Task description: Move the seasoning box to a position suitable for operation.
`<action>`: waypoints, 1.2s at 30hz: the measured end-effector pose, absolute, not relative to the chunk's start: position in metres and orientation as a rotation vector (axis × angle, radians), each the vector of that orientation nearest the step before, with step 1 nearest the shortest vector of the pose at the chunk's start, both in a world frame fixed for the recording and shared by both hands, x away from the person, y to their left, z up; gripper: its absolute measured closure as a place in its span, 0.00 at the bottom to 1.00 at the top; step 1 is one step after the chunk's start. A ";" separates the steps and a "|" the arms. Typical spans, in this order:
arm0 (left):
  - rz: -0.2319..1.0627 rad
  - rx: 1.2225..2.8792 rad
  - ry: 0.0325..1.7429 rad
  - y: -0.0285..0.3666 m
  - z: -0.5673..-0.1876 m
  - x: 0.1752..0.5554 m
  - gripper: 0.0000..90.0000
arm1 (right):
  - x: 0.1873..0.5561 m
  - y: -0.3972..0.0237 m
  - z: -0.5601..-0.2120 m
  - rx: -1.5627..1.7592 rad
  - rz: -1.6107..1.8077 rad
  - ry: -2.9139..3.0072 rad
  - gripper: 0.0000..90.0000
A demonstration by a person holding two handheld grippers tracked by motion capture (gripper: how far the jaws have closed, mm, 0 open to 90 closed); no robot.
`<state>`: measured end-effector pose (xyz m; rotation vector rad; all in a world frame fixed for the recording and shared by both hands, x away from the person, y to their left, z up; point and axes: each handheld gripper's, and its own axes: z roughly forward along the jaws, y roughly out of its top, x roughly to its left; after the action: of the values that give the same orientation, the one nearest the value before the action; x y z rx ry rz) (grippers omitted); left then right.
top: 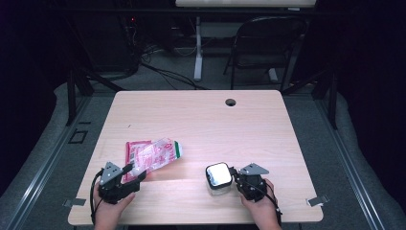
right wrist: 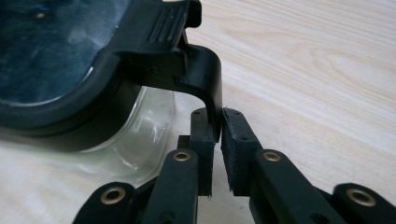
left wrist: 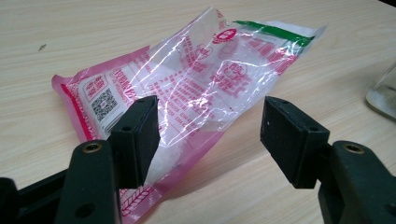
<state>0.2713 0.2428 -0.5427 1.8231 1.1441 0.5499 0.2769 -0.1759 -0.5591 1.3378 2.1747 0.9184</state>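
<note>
- Plastic bag (top: 153,154) lies flat, near-left on worktop (top: 201,120); long axis runs left-near to right-far, green end pointing right.
- Left hand-held gripper (left wrist: 210,135): jaws apart, straddling the bag's near end.
- Right hand-held gripper (right wrist: 217,140): clamped on the latch (right wrist: 205,79) of the glass container (top: 219,178), near-right.

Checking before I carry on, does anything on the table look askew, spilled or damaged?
Nothing is spilled or broken. The plastic bag lies crumpled and aslant on the table, between the open left tongs. The right tongs pinch the latch of the clear container, which stands upright.
</note>
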 end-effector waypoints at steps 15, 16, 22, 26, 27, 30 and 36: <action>0.471 1.854 1.134 0.235 -0.536 0.271 0.46 | 0.262 -0.196 -0.519 1.375 1.050 2.213 0.71; 0.464 1.856 1.135 0.234 -0.535 0.271 0.46 | 0.263 -0.197 -0.515 1.388 1.071 2.201 0.71; 0.425 1.872 1.089 0.221 -0.528 0.271 0.48 | 0.276 -0.201 -0.495 1.416 1.112 2.168 0.73; 0.394 1.879 1.066 0.211 -0.523 0.272 0.49 | 0.292 -0.195 -0.482 1.457 1.126 2.204 0.72; 0.390 1.879 1.056 0.207 -0.522 0.273 0.49 | 0.295 -0.193 -0.480 1.466 1.124 2.222 0.72; 0.381 1.895 1.042 0.200 -0.519 0.275 0.50 | 0.302 -0.186 -0.476 1.475 1.085 2.247 0.71; 0.350 1.911 1.004 0.184 -0.514 0.280 0.55 | 0.304 -0.183 -0.477 1.522 1.036 2.277 0.71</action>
<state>0.2799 0.1839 -0.5144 1.9106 1.0042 0.3498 0.3040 -0.1831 -0.4768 1.5225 2.2773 1.0356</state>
